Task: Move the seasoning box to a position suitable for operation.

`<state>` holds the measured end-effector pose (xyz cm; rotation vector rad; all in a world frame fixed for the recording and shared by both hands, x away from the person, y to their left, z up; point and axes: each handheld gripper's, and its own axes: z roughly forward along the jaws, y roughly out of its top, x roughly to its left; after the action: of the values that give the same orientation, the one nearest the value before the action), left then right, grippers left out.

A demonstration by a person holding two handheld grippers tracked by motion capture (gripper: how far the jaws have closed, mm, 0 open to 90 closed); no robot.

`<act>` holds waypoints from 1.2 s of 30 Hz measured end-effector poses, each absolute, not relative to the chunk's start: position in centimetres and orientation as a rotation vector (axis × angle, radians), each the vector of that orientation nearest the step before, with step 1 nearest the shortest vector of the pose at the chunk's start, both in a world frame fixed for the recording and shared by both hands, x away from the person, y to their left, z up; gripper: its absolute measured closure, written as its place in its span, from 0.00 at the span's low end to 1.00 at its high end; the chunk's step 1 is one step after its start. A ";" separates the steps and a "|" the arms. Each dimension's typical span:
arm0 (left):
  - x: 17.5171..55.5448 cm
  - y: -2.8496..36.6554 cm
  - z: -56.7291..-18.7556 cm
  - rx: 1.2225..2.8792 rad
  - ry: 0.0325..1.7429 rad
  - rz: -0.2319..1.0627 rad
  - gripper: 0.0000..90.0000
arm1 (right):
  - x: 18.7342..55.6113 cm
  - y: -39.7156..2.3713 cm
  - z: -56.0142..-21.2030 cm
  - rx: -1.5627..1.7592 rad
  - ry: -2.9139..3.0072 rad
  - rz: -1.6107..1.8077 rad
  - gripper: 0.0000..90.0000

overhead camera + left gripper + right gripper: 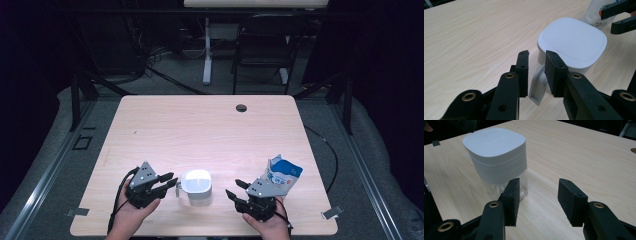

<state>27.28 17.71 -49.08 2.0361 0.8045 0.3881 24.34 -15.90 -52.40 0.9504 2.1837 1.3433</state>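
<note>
White lidded jug (571,42) with a clear base; its handle (537,86) sits between the left gripper's (537,68) narrowed jaws, untouched. Right gripper (537,202) gapes empty beside it.

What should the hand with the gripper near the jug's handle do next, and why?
Probably ease the left gripper forward and squeeze. The handle of the white jug sits between its pads, which don't seem to press on it yet. The right gripper is open with nothing in it, beside the jug.
</note>
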 end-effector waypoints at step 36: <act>27.9 15.0 -48.0 2.114 0.793 0.332 1.00 | 24.7 -14.8 -52.0 0.937 2.225 1.337 0.78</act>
<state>27.89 14.98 -48.00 2.1141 0.7930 0.3319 24.67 -14.84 -52.02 0.9373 2.2251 1.3374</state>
